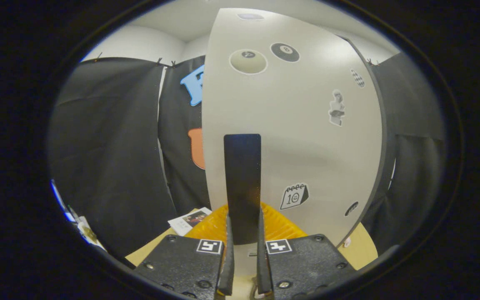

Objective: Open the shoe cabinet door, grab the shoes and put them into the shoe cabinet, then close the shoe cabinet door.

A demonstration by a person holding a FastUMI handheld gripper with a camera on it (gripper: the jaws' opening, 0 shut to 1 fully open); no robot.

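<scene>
The white shoe cabinet door (298,137), dotted with stickers, stands close in front of me. A flat black upright handle (242,175) is fixed to its face. My gripper (244,233) is shut on the lower end of that handle, one finger pressing on each side. Just below the door and beyond the fingers lies a yellow ribbed thing (283,227), possibly a shoe; the handle and fingers hide most of it. I cannot tell whether the door stands ajar; its left edge runs free against the black cloth.
A light wooden tabletop (363,250) lies under the cabinet. A small printed card (190,221) rests on it left of the yellow thing. Black cloth walls (111,158) close in on the left and right.
</scene>
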